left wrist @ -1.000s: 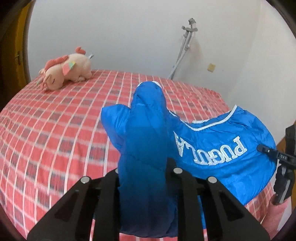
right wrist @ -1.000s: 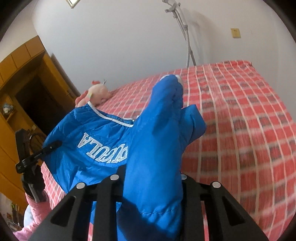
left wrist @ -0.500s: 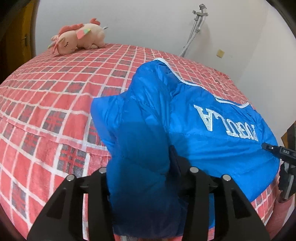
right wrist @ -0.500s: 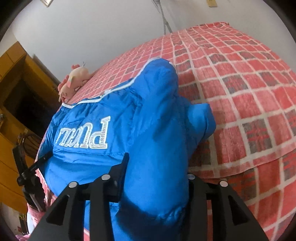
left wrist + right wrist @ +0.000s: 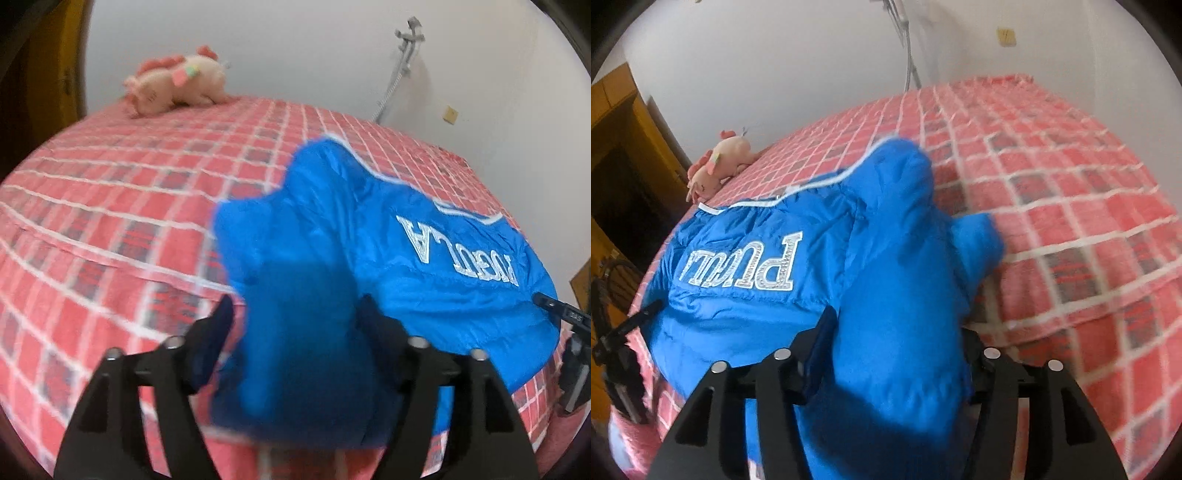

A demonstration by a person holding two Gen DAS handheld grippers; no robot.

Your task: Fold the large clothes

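A blue puffy jacket (image 5: pixel 406 258) with silver lettering lies back-up near the front edge of a bed with a red checked cover (image 5: pixel 92 221). One of its sleeves (image 5: pixel 295 332) runs between the fingers of my left gripper (image 5: pixel 295 317). The jaws are opening, and a strip of cover shows between the left finger (image 5: pixel 218 325) and the sleeve. The other sleeve (image 5: pixel 897 314) fills the gap of my right gripper (image 5: pixel 897 332), whose jaws are also opening. It touches both fingers without looking squeezed. The jacket body (image 5: pixel 750 295) lies to the left in the right wrist view.
A pink plush toy (image 5: pixel 177 81) (image 5: pixel 720 166) lies at the far end of the bed. A metal crutch (image 5: pixel 402 55) (image 5: pixel 905 44) leans on the white wall. A wooden wardrobe (image 5: pixel 624 147) stands beside the bed. The bed (image 5: pixel 1089 221) stretches bare to the right.
Both grippers sank toward the bed with the sleeves, and the jacket settled flatter on the cover. Both pairs of jaws widened from a tight pinch on the sleeves.
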